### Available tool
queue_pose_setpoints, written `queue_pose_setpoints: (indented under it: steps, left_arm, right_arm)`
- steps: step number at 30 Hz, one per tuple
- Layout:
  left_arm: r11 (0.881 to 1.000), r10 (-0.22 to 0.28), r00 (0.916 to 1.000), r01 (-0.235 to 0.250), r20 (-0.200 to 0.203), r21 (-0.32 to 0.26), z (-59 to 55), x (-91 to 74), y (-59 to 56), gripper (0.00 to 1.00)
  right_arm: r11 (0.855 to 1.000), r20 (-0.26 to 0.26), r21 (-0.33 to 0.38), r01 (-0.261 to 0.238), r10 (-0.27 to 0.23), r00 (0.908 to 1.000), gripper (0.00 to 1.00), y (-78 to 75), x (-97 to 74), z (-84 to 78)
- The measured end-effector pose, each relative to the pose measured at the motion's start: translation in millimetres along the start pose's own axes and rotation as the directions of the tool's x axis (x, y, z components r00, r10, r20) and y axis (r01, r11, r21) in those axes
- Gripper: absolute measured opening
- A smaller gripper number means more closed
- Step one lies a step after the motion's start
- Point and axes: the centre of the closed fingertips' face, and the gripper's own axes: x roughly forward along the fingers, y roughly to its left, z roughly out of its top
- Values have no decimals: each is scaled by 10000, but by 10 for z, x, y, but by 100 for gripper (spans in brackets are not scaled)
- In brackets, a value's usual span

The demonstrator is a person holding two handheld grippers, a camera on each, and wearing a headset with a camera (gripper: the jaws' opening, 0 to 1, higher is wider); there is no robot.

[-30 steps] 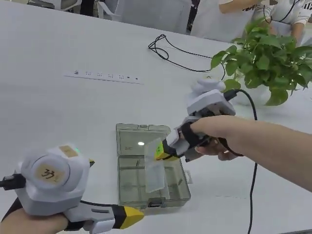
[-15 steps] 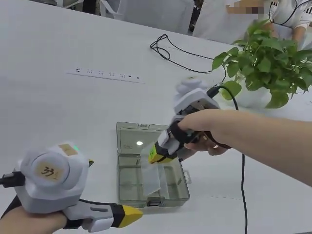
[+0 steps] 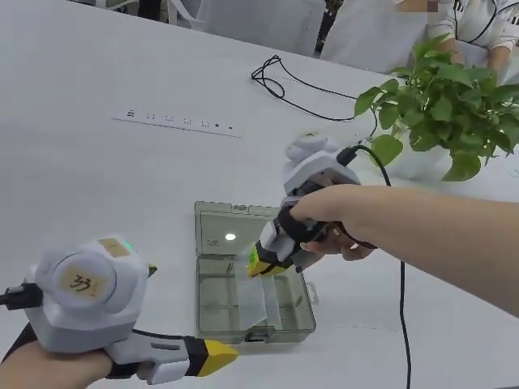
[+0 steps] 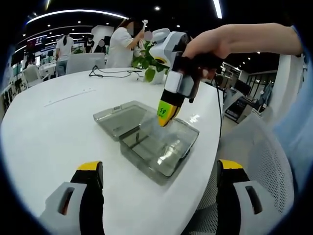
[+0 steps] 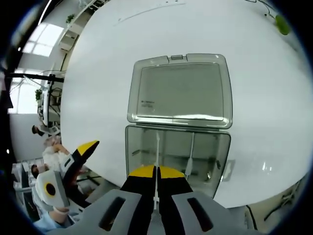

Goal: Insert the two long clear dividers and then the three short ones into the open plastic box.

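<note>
**Right tool** (image 3: 261,261): the jaws are pinched narrow on a clear divider (image 3: 253,298), gripped at its upper edge. The divider hangs from the yellow tips down into the open plastic box (image 3: 203,312), over the middle of the base. I cannot tell whether its lower edge touches the floor of the base. The box sits on the white desk (image 3: 97,186), with its lid (image 3: 223,231) laid open flat on the far side and hinged to the base.

**Left tool** (image 3: 212,358): it is held low at the near left, off the box and well apart from the divider. The jaws are spread wide with nothing between them.

**What each view adds:**
- **Right gripper view:** the divider appears edge-on, as a thin pale line running from the closed yellow tips across the base. A second thin line (image 5: 190,152) lies just beside it inside the base. I cannot tell whether that is another divider or a moulded rib. The left tool shows off to one side, clear of the box.
- **Left gripper view:** both of its own jaws stand far apart on either side of the box's near corner. The right tool is seen from the side, tips pointing down above the base, with the person's hand wrapped around its body.
- **Head view:** it takes in the far desk. A white power strip (image 3: 174,123) lies well beyond the lid, and a black cable (image 3: 280,85) is looped further back. A potted plant (image 3: 446,97) stands to the right. People are seated behind the desk.
</note>
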Motion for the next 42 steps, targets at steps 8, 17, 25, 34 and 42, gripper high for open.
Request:
queue_pose_setpoints:
  steps: [8,17,25,34,42]
  left_arm:
    - [10000,-3,10000,3,5,-63,-7,6,-5,99]
    - [9999,34,10000,-34,-21,-141,-35,-6,20,98]
    - [9998,24,10000,-24,-3,-177,-33,-1,22,98]
    - [9998,-26,10000,25,-49,-179,-46,5,9,97]
    - [9998,-41,10000,40,-48,-210,-51,11,15,97]
  right_arm:
    - [9999,-26,15,106,-106,9999,2,4,47,7]
    - [9998,-22,61,175,-175,9998,2,-9,89,5]
    - [9996,-26,39,297,-297,9996,2,-19,106,8]
    - [9994,-32,-29,339,-339,9994,2,-22,123,12]
    - [9987,-110,-234,460,-462,9989,2,-27,147,22]
